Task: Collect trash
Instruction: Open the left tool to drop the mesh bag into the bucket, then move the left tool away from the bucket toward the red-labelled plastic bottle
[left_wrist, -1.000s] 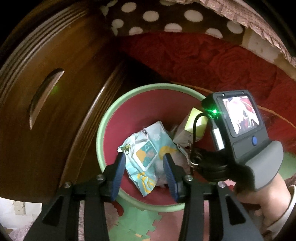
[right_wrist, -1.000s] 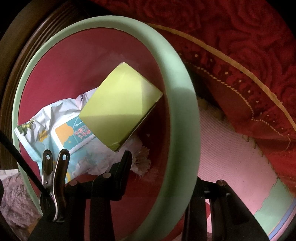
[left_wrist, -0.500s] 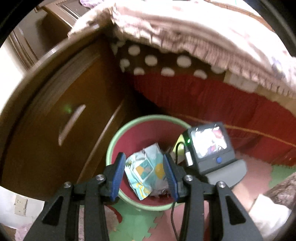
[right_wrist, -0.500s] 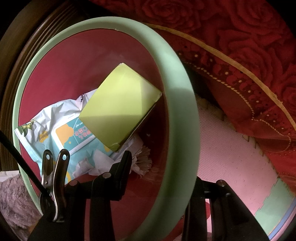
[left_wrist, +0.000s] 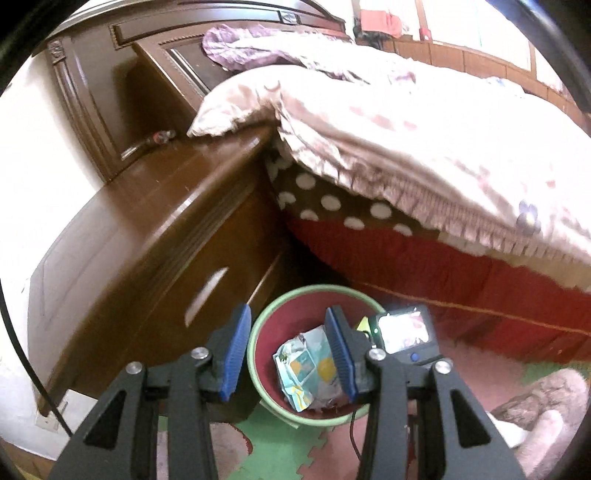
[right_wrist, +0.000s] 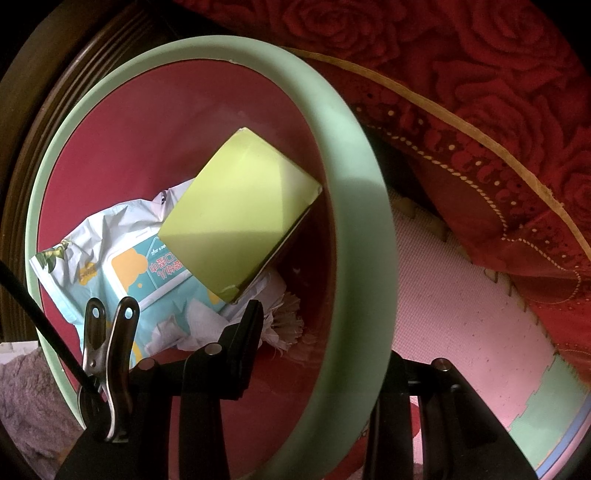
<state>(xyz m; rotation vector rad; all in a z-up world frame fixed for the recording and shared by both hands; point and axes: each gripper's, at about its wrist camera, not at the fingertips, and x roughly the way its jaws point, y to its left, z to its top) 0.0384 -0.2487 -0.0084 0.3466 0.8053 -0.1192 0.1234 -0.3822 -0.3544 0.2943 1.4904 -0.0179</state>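
A bin with a pale green rim (left_wrist: 314, 290) and red inside stands on the floor between a nightstand and a bed. In it lie a crumpled blue-and-white wipes packet (left_wrist: 306, 365) (right_wrist: 122, 266), a yellow-green box (right_wrist: 240, 214) leaning on the packet, and white tissue (right_wrist: 199, 325). My left gripper (left_wrist: 288, 347) hangs well above the bin, open, with nothing between its blue pads. My right gripper (right_wrist: 317, 332) points down and straddles the bin's rim (right_wrist: 354, 184), one finger inside and the other hidden outside, shut on it. Its body (left_wrist: 404, 336) shows at the bin's right edge.
A dark wooden nightstand (left_wrist: 147, 236) stands left of the bin. The bed's pink quilt (left_wrist: 406, 140) and red skirt (left_wrist: 480, 295) hang behind and to the right. The floor is a pink-and-green foam mat (left_wrist: 280, 443), with a grey fluffy thing (left_wrist: 546, 402) on it. A metal clip (right_wrist: 107, 362) hangs by my right gripper.
My left gripper has risen and drawn back from the bin, so the nightstand top and the bed have come into view. Its jaws keep the same gap. The right gripper has not moved.
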